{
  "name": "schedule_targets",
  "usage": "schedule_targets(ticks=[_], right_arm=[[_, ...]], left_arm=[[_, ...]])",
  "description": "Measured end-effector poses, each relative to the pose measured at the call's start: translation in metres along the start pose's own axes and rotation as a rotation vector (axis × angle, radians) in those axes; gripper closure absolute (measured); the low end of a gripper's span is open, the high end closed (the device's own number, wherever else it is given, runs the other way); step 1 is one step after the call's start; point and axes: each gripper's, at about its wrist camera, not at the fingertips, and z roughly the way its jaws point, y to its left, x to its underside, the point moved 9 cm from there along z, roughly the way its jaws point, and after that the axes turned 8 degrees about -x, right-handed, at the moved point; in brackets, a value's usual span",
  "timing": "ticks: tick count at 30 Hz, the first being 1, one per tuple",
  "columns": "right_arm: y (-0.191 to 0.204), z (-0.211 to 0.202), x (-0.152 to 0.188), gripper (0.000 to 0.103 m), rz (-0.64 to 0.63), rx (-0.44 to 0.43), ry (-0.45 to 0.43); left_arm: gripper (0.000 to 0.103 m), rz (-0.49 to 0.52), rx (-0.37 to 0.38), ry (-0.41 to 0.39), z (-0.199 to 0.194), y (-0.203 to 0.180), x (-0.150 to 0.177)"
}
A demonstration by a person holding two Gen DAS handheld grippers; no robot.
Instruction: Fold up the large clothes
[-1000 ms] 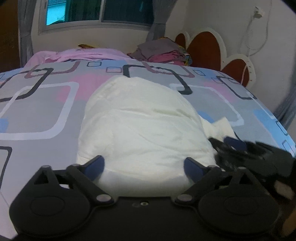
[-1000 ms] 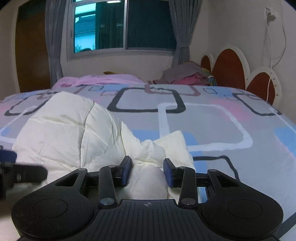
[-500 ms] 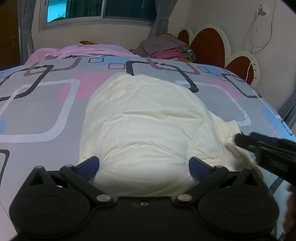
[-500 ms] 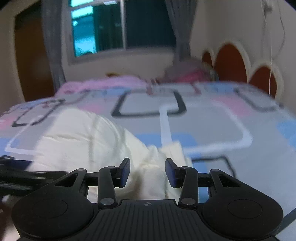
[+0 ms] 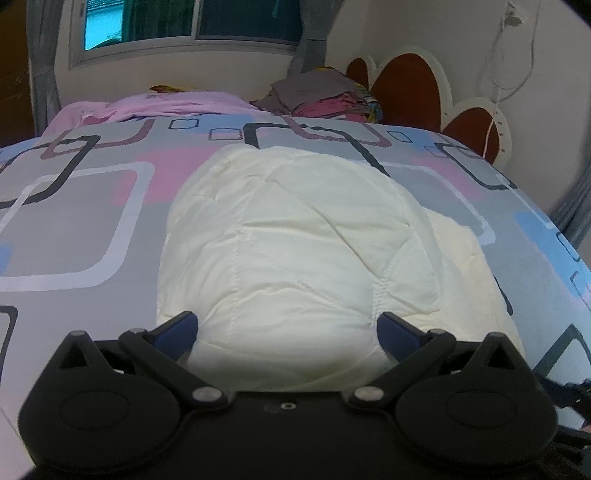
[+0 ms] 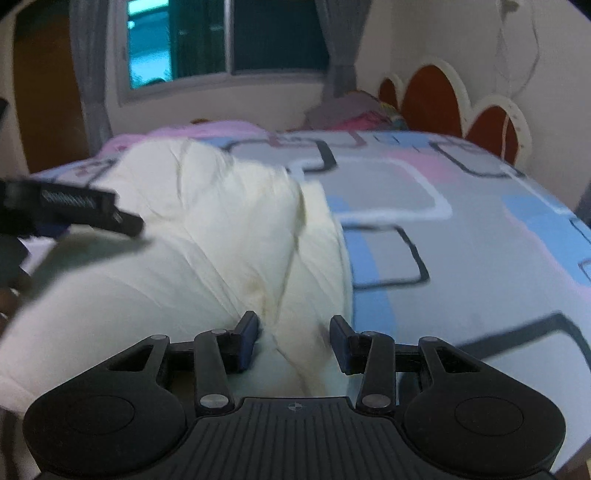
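My left gripper (image 5: 288, 328) is spread as wide as it goes, its jaws just opened the last bit; cream quilted jacket (image 5: 295, 251) bulges between the blue pads (image 5: 177, 326) but they stand off the fabric, no grip. Jacket lies straight ahead of this gripper, folded into a rounded bundle on the patterned bedspread (image 5: 74, 221), a flatter layer poking out on its right side.

My right gripper (image 6: 293, 339) is partly open, jaws just eased apart slightly; a fold of the jacket (image 6: 207, 258) sits in the gap. Frame blurred, so I can't tell whether the pads press it. Most of the jacket is ahead and to the left of this gripper. My left gripper (image 6: 74, 210) shows at far left over the jacket.

Far beyond: pink sheet (image 5: 166, 107), stacked clothes (image 5: 317, 96), headboard (image 5: 410, 88), window (image 5: 192, 26).
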Motion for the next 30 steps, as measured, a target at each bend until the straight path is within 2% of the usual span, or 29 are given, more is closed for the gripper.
schedule_targets(ticks=[3,7,8,10,12,13,15,18,21,30], right_arm=[[-0.005,0.007,0.008,0.061,0.051,-0.001,0.02],[-0.006,0.005,-0.001,0.06,0.069,0.002,0.078],[-0.007,0.002,-0.005,0.06,0.075,0.002,0.082],[-0.009,-0.011,-0.015,0.047,0.1,0.024,0.06],[-0.01,-0.028,-0.028,0.014,0.146,0.025,-0.008],[-0.008,-0.035,-0.034,0.012,0.156,0.02,-0.037],[-0.003,-0.039,-0.041,0.012,0.157,0.004,-0.044],[0.006,-0.033,-0.044,0.01,0.171,-0.02,-0.007],[0.013,-0.029,-0.047,0.008,0.178,-0.011,-0.003],[0.013,-0.011,-0.055,0.008,0.179,-0.012,0.003]], left_arm=[[0.0,0.019,0.005,-0.003,0.002,-0.003,0.001],[0.0,0.038,0.005,0.015,-0.001,-0.003,0.0],[0.004,0.039,0.015,0.023,-0.006,-0.001,-0.001],[0.006,0.038,0.037,0.023,-0.017,0.006,-0.002],[0.005,0.033,0.074,0.016,-0.032,0.019,-0.003],[0.003,0.034,0.082,0.011,-0.037,0.024,-0.002],[0.002,0.036,0.088,0.012,-0.045,0.041,0.002],[0.002,-0.002,0.101,0.064,-0.045,0.068,0.013],[0.004,-0.046,0.08,0.114,-0.038,0.089,0.023],[0.004,-0.045,0.085,0.099,-0.04,0.08,0.012]])
